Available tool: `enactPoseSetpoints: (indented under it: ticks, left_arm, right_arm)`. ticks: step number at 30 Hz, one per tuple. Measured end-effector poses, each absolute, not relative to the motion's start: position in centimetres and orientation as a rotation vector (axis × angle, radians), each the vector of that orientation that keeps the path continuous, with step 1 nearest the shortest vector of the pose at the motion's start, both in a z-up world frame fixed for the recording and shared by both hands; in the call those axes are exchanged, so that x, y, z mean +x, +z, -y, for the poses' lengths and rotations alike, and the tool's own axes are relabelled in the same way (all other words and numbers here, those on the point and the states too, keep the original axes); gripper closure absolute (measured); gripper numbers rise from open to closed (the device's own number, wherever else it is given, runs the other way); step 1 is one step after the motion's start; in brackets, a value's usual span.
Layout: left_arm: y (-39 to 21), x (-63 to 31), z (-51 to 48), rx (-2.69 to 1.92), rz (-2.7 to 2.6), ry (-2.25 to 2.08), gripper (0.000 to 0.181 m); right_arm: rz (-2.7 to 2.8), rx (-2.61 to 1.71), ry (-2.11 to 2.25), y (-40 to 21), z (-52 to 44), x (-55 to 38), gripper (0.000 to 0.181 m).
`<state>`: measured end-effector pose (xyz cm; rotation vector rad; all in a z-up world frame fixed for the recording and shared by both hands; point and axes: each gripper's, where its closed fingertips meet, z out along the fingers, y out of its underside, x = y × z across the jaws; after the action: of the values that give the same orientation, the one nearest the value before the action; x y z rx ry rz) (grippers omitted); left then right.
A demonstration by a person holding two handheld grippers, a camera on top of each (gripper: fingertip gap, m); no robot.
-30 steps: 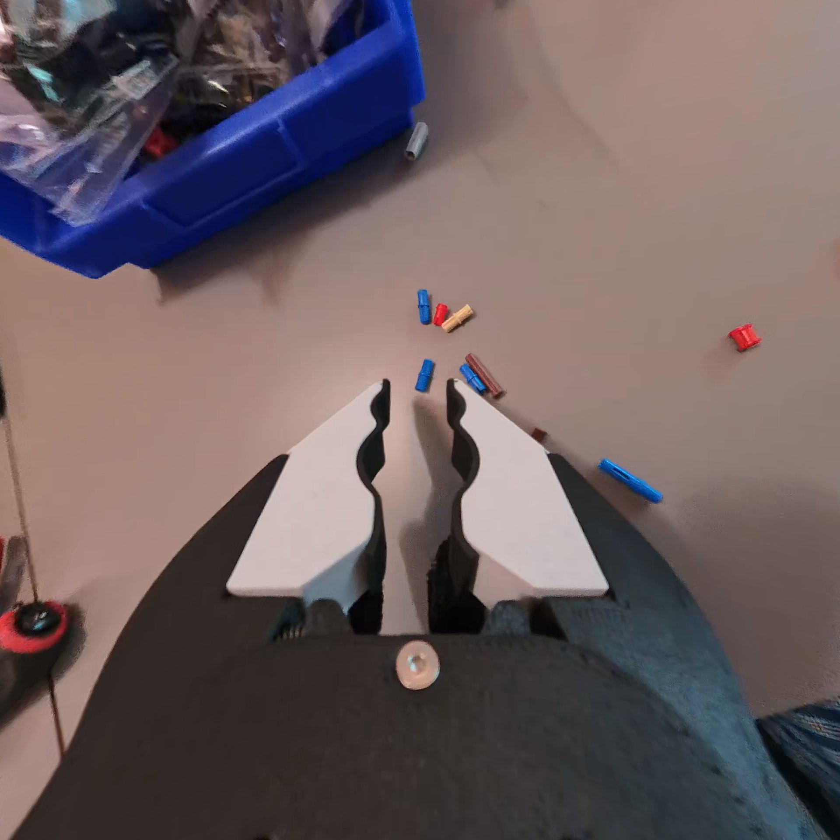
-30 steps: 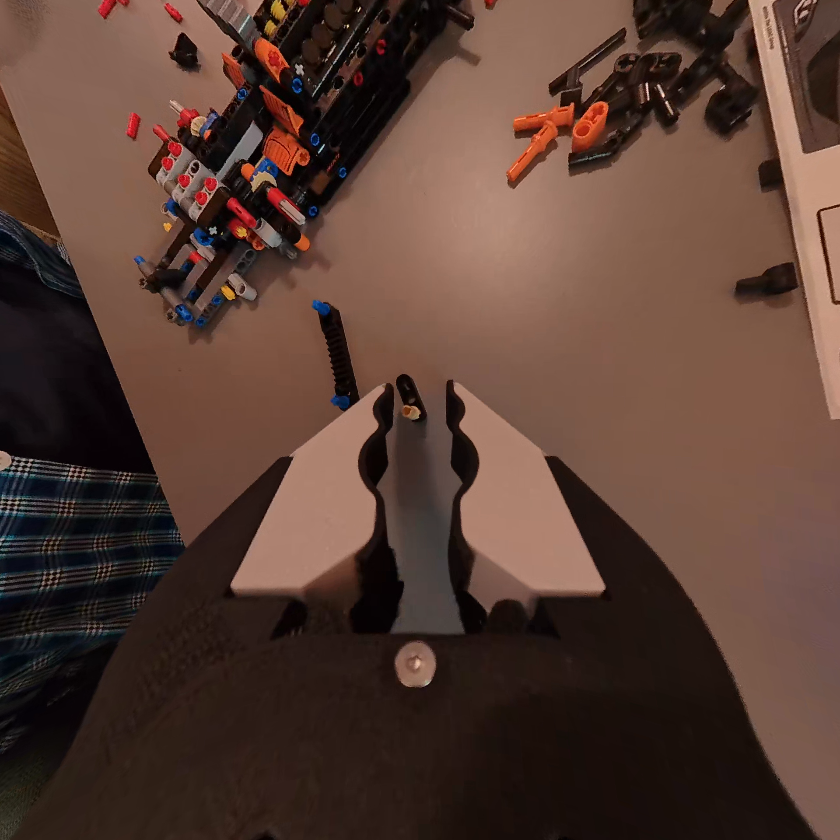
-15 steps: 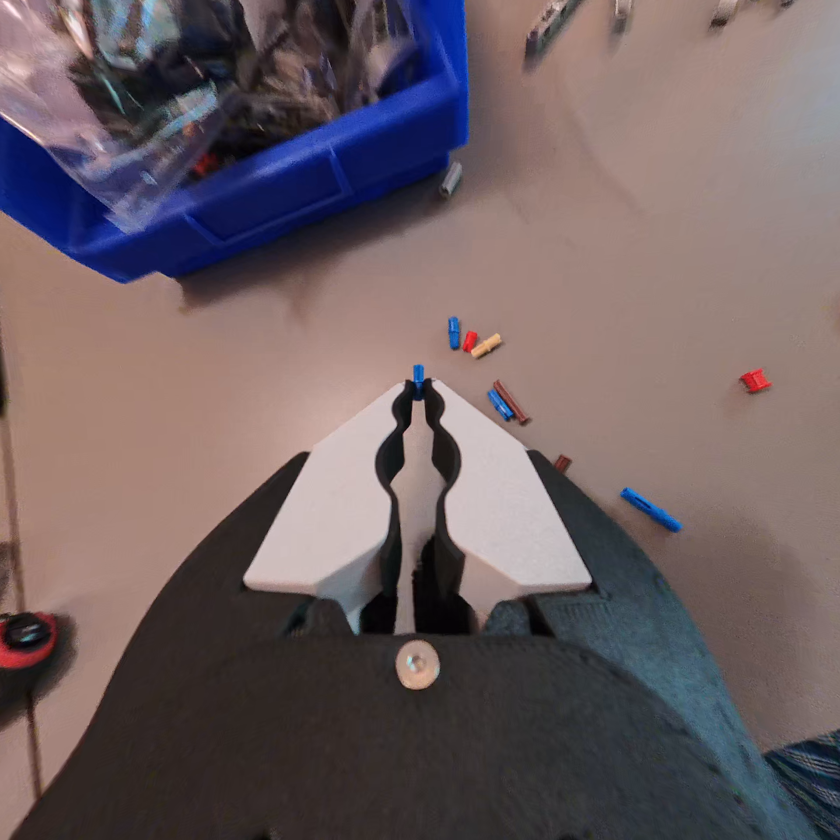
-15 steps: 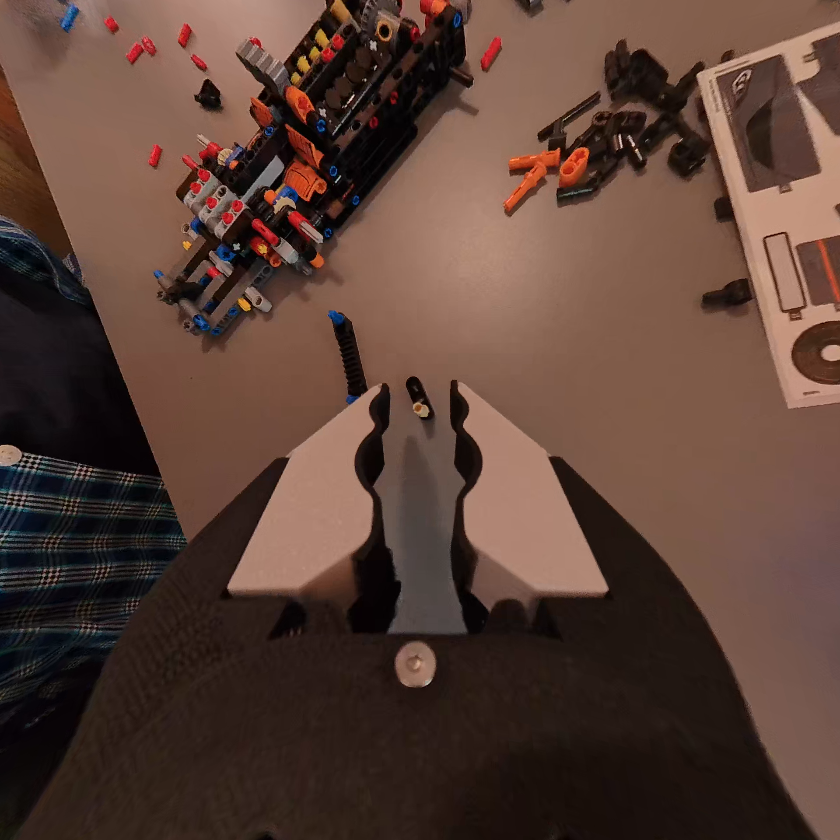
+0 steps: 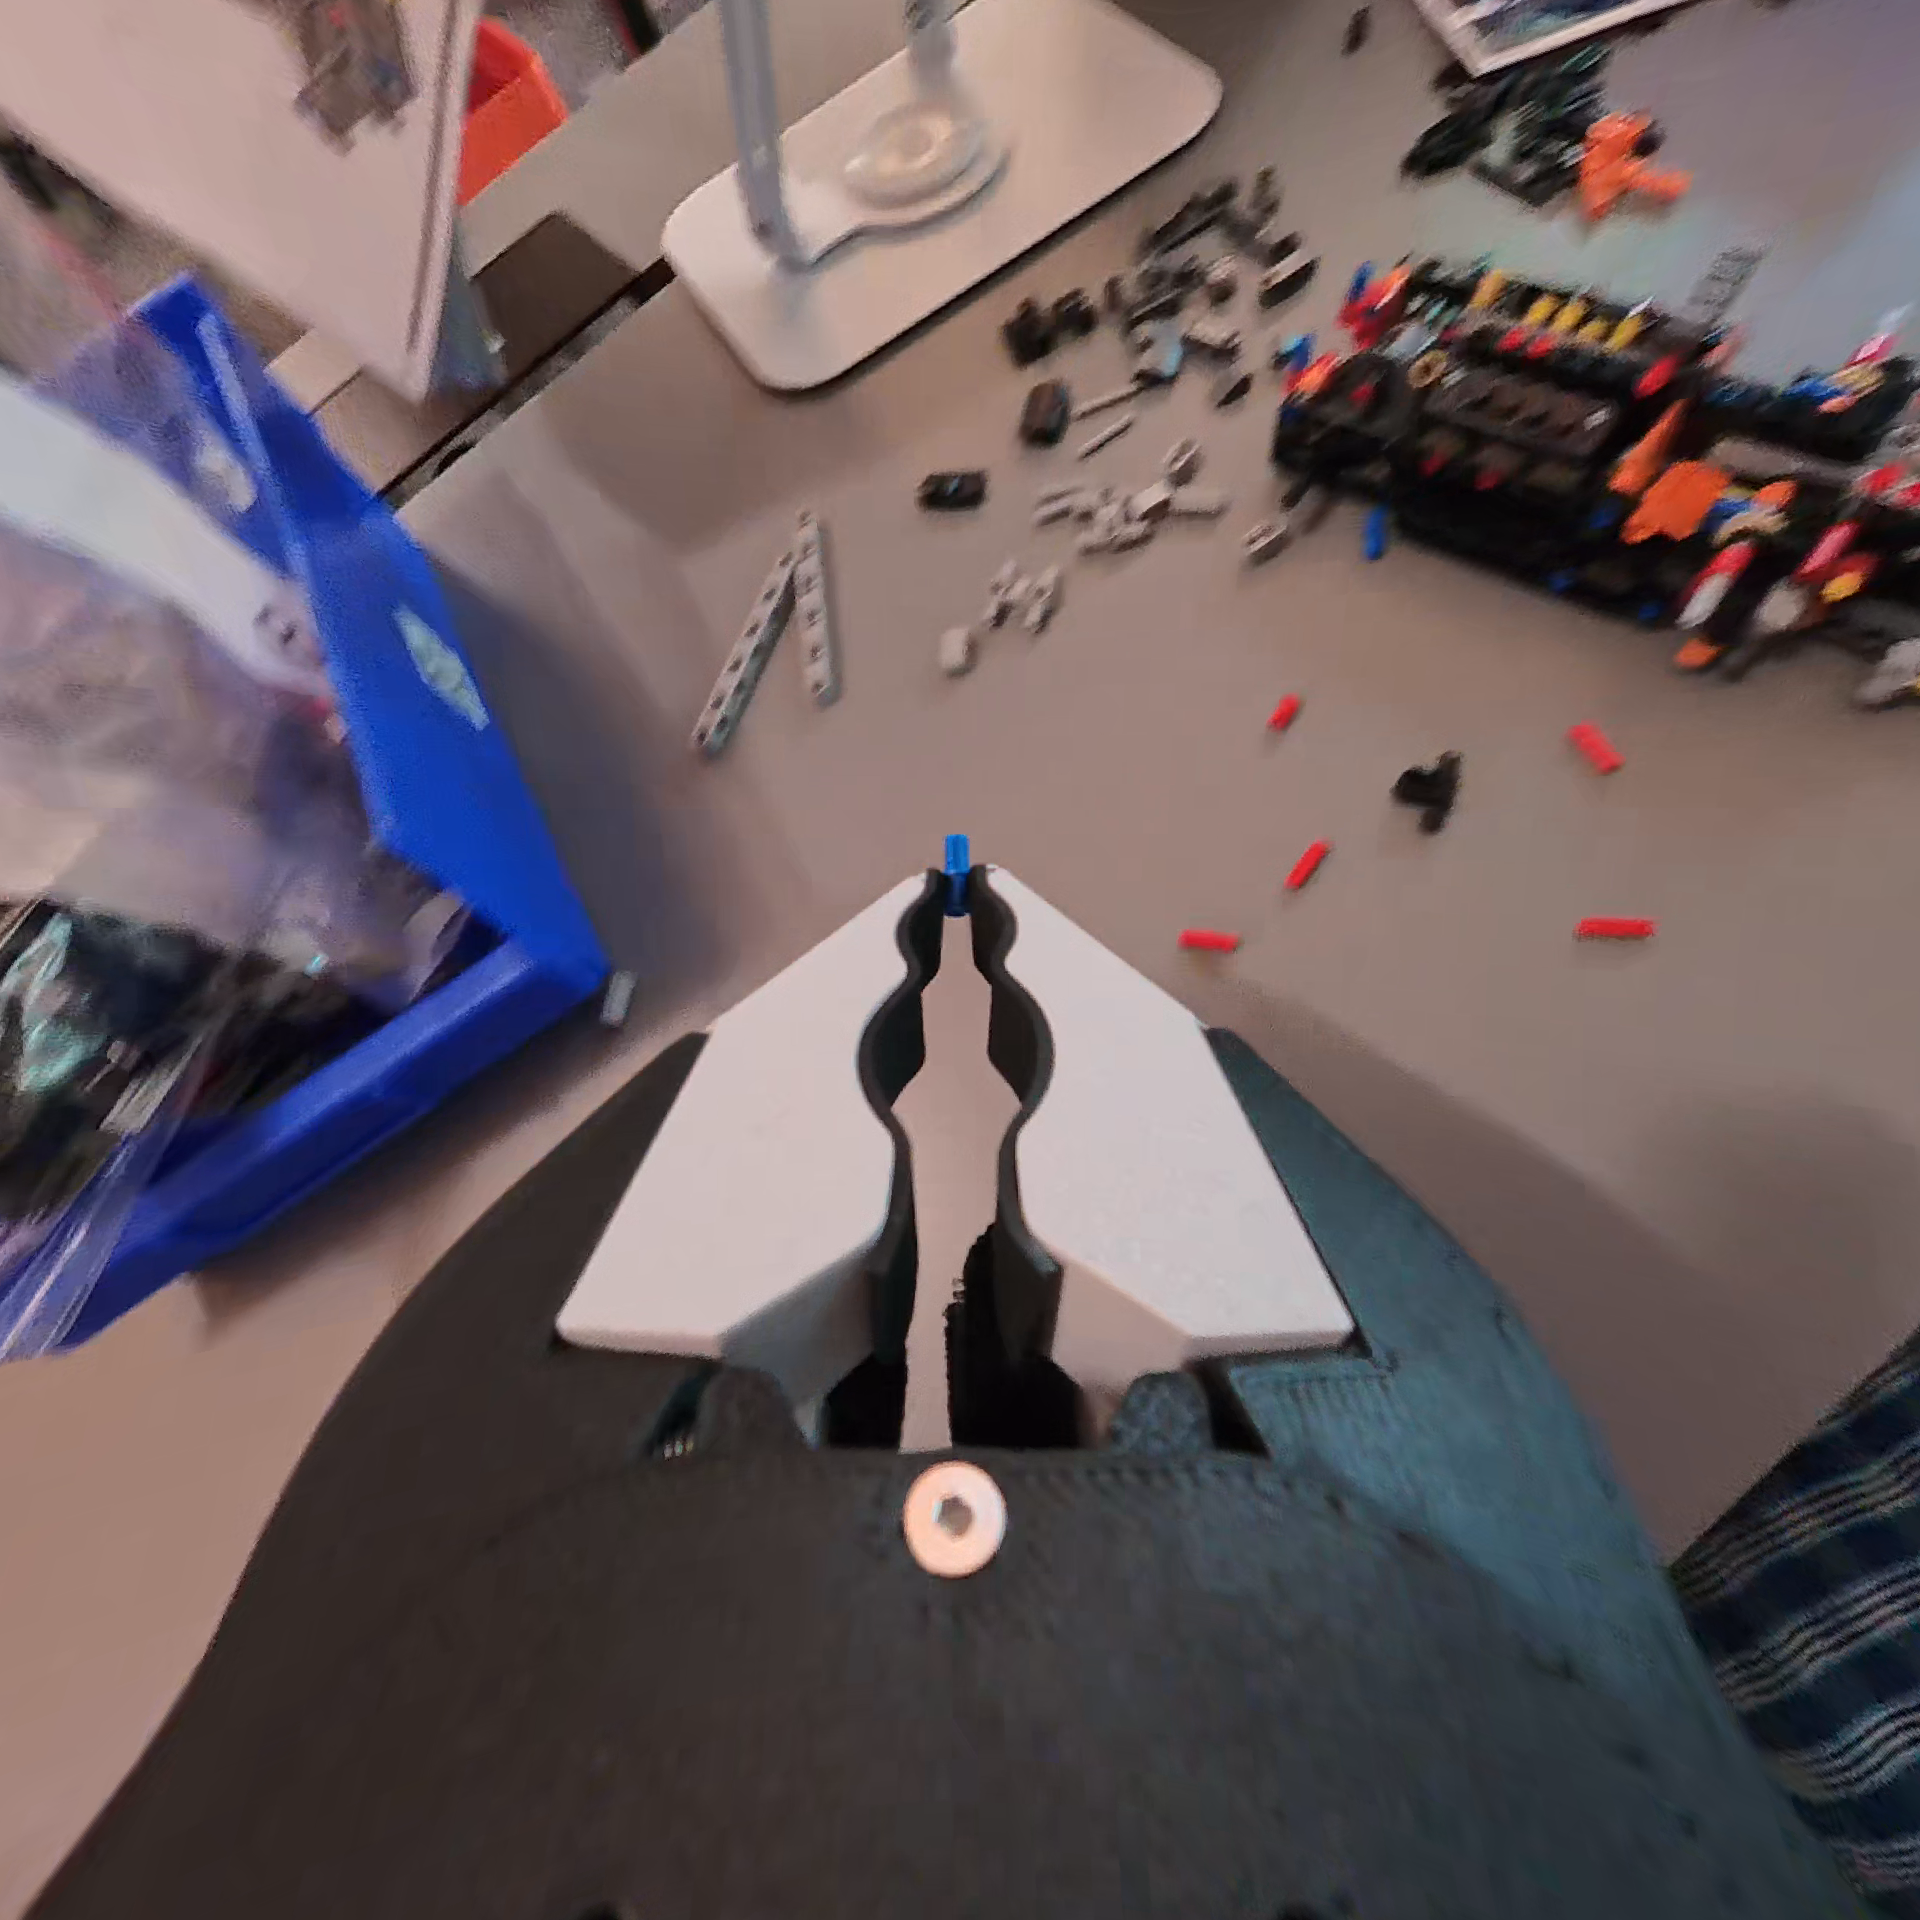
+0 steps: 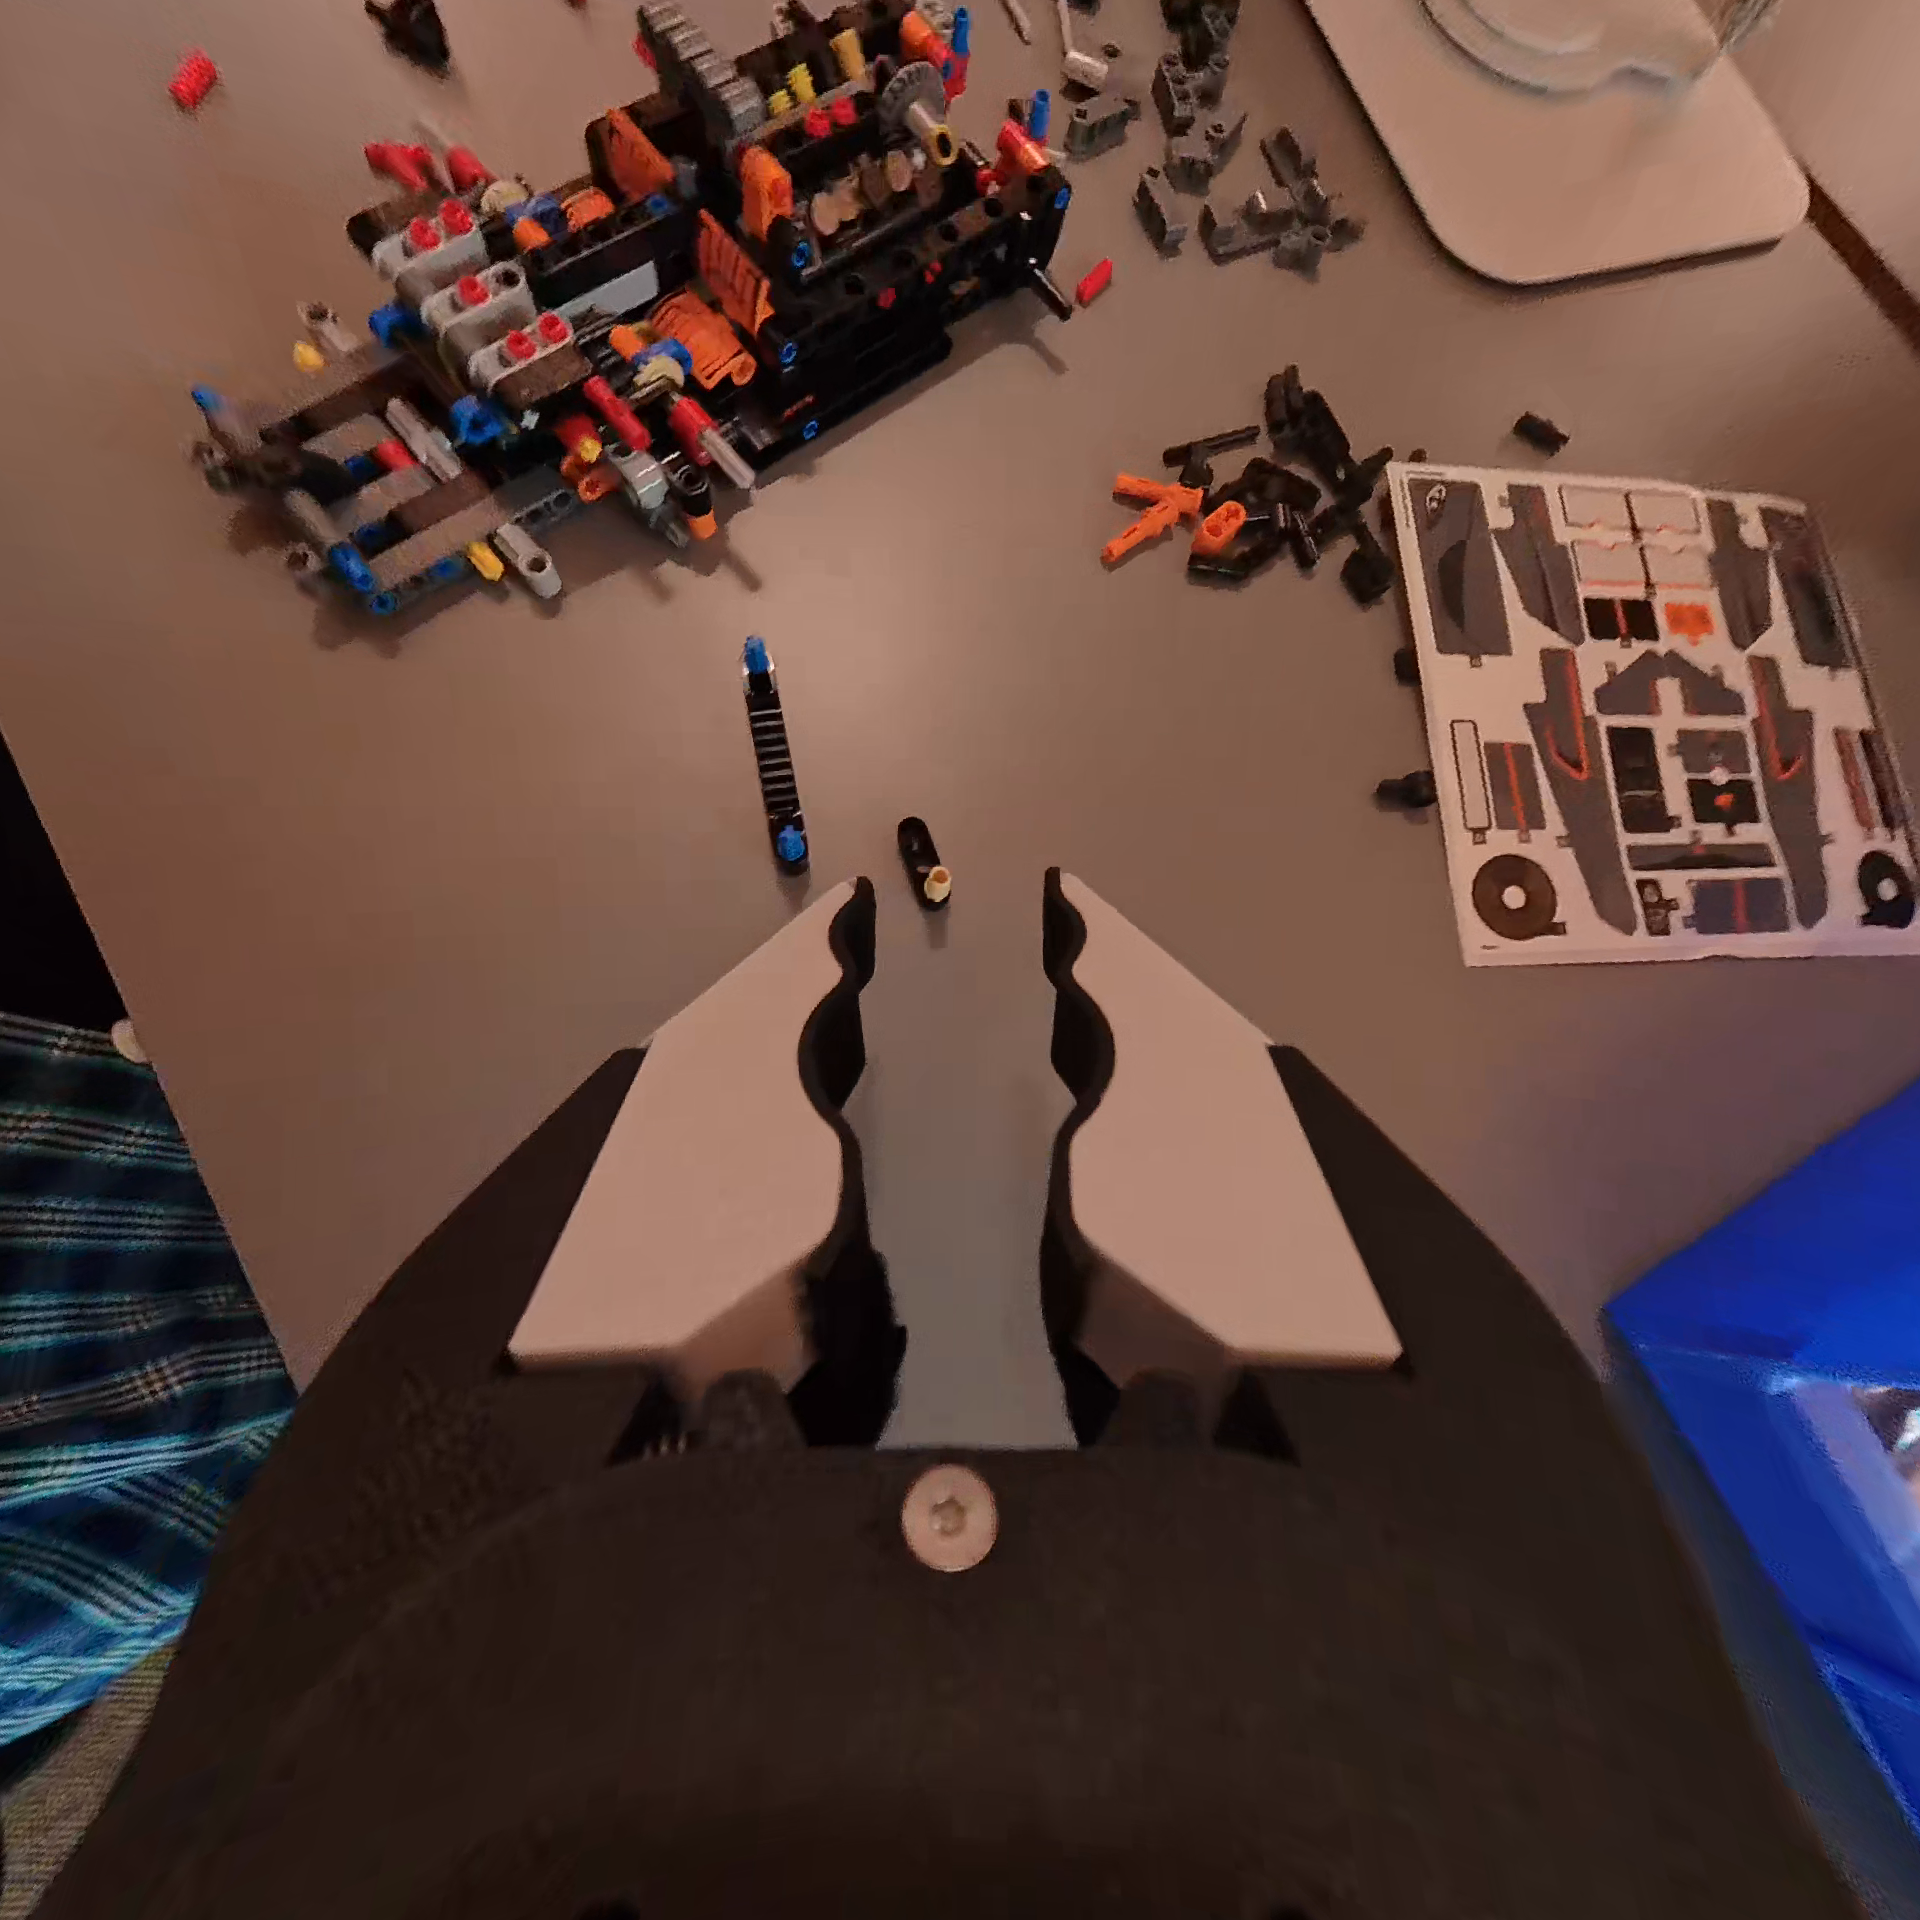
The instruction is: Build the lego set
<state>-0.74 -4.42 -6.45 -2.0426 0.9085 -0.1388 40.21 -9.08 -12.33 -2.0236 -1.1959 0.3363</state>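
Note:
My left gripper is shut on a small blue pin and holds it above the table. The half-built black and orange lego model lies far right in the left wrist view; it also shows in the right wrist view. My right gripper is open and empty above the table. Just ahead of its tips lies a short black piece with a tan pin. To the left of that lies a black toothed bar with blue pins at both ends.
A blue bin with plastic bags stands at left. Grey beams, red pins and black parts are scattered about. A white stand base is at the back. A sticker sheet and orange and black parts lie right. The left gripper's tips are roughly 40 cm from the right gripper's.
My left gripper closed on the blue pin, lifted it and swung right towards the model. My right gripper rose, pulled back and opened wider.

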Motion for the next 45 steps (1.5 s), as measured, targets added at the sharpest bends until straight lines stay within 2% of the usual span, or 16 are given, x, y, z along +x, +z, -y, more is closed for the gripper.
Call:
enactPoseSetpoints:
  ticks: [1,10,45]
  left_arm:
    - [-6.3,0.4,4.4,-2.030,-0.924,-0.166,0.177]
    - [-5.7,6.9,4.9,-1.951,-0.981,-0.346,0.177]
    - [-6.6,7.9,5.5,-1.949,-0.949,-0.493,0.177]
  right_arm:
    - [1.217,-2.006,0.303,-12.3,9.3,40.1,0.151]
    - [1.314,-1.883,0.144,-12.6,10.2,38.8,0.148]
    - [1.316,-1.859,0.090,-12.2,9.9,39.3,0.147]
